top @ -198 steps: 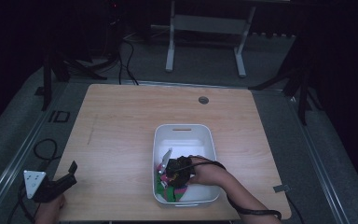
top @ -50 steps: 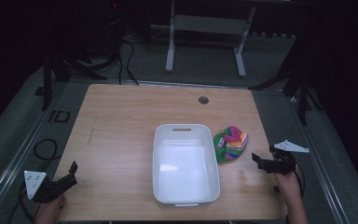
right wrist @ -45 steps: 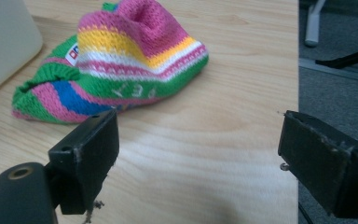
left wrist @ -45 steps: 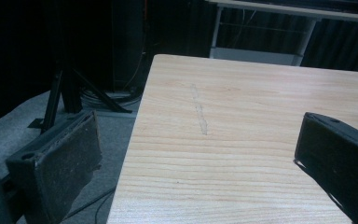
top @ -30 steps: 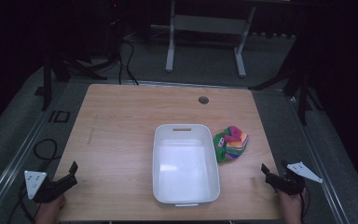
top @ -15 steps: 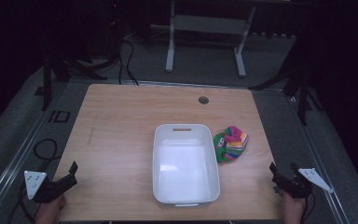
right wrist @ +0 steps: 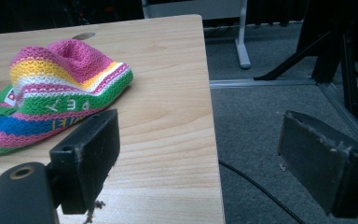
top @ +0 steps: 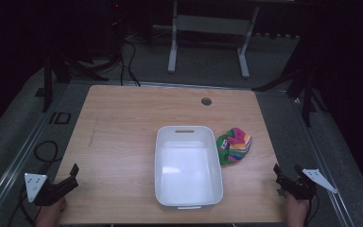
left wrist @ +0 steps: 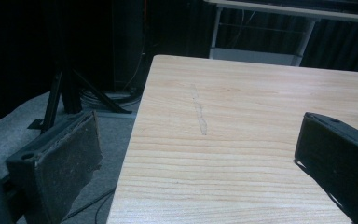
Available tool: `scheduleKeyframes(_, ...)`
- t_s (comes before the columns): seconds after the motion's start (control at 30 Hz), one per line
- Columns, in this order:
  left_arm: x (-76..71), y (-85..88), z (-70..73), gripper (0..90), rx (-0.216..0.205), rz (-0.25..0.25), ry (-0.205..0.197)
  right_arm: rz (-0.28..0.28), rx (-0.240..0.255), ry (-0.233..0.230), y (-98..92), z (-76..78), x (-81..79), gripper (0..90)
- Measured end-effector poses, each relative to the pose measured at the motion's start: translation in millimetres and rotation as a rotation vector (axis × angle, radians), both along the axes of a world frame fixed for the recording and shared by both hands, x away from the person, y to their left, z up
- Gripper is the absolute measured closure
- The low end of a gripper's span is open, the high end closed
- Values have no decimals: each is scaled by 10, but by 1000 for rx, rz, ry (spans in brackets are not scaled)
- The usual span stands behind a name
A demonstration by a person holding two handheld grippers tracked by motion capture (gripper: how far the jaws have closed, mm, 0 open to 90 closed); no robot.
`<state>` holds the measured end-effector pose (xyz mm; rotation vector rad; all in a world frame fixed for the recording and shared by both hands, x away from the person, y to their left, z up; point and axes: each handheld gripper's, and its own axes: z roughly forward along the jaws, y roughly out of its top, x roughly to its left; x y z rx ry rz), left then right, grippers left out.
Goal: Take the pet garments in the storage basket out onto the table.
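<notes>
left gripper [top: 71, 176]: table's [top: 123, 123] near-left corner, jaws wide apart, empty; white bin [top: 187, 165]: centre, empty; striped knit hat [top: 234, 144]: touching the bin's right wall, long axis running 1 to 7 o'clock; right gripper [top: 283, 175]: near-right edge, jaws wide apart, empty, hat at its 10 o'clock; likely the nearer hand.

The high view looks forward and down on the whole table [top: 123, 142] from above. The left gripper view sits low behind the left gripper [left wrist: 200, 163], facing along the table's left edge. The right gripper view, low behind the right gripper [right wrist: 198, 156], shares the striped hat [right wrist: 51, 98] with the high view.
</notes>
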<state>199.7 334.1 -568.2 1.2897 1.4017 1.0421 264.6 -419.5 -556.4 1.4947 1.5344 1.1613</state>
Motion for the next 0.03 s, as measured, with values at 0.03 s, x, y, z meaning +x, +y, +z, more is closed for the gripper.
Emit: scheduleKeyframes(0.03, 0, 0, 0, 9, 0, 0, 0, -3, -2, -1, 2, 0, 0, 127)
